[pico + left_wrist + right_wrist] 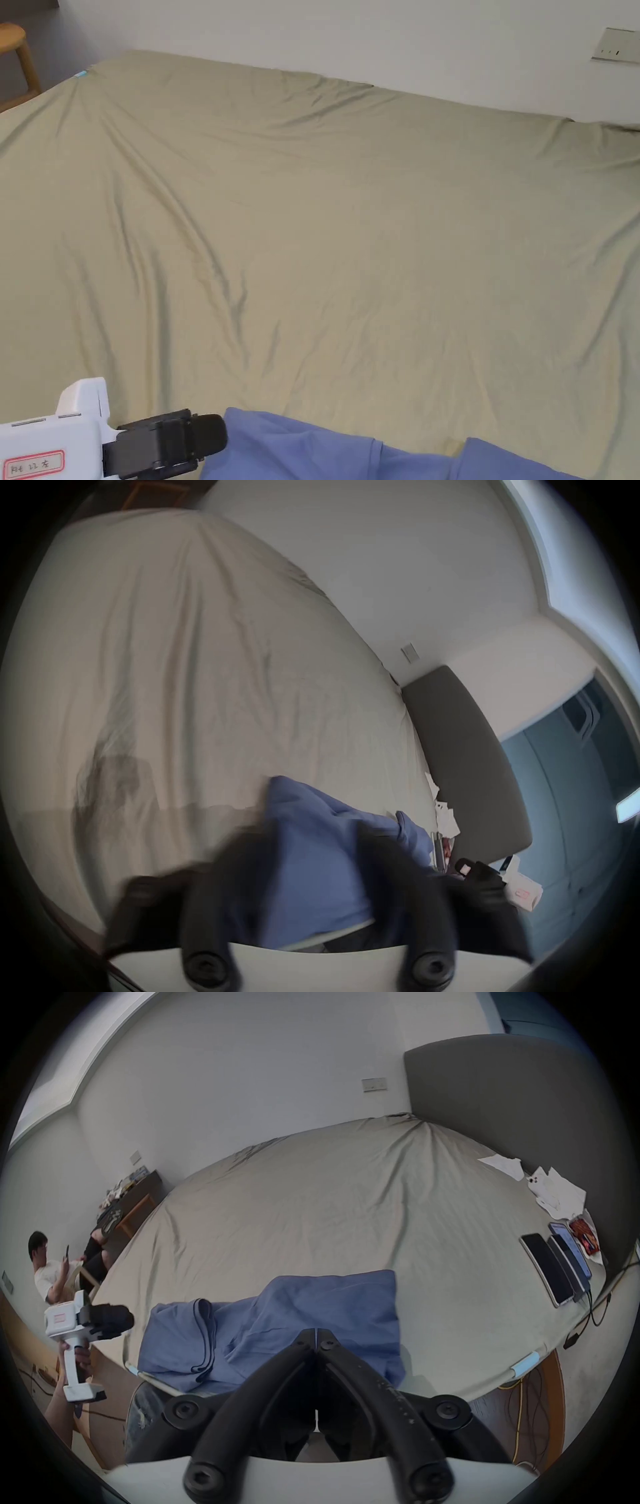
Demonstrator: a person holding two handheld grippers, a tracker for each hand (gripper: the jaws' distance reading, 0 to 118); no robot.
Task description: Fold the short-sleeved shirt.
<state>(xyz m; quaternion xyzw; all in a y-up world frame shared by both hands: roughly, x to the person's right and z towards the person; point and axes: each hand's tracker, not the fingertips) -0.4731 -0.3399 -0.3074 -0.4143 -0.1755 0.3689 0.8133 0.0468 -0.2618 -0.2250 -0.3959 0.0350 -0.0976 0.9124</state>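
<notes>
A blue short-sleeved shirt (277, 1324) lies crumpled at the near edge of the bed (350, 237), which is covered by a beige sheet. One sleeve with a dark hem (204, 1338) is folded over on the shirt's left side. My right gripper (316, 1333) hovers over the shirt's middle with its jaws shut together; no cloth shows between them. My left gripper (206, 437), held in a hand, is just off the shirt's left edge (121, 1317). In the blurred left gripper view its jaws (308, 833) stand apart, with the shirt (311, 871) seen beyond the gap.
Phones (547, 1269), papers (554, 1189) and a cable (595, 1303) lie on the bed's right side by the grey headboard (502, 1096). A person (52, 1269) sits beyond the left end. A wooden stool (15, 56) stands at the far left corner.
</notes>
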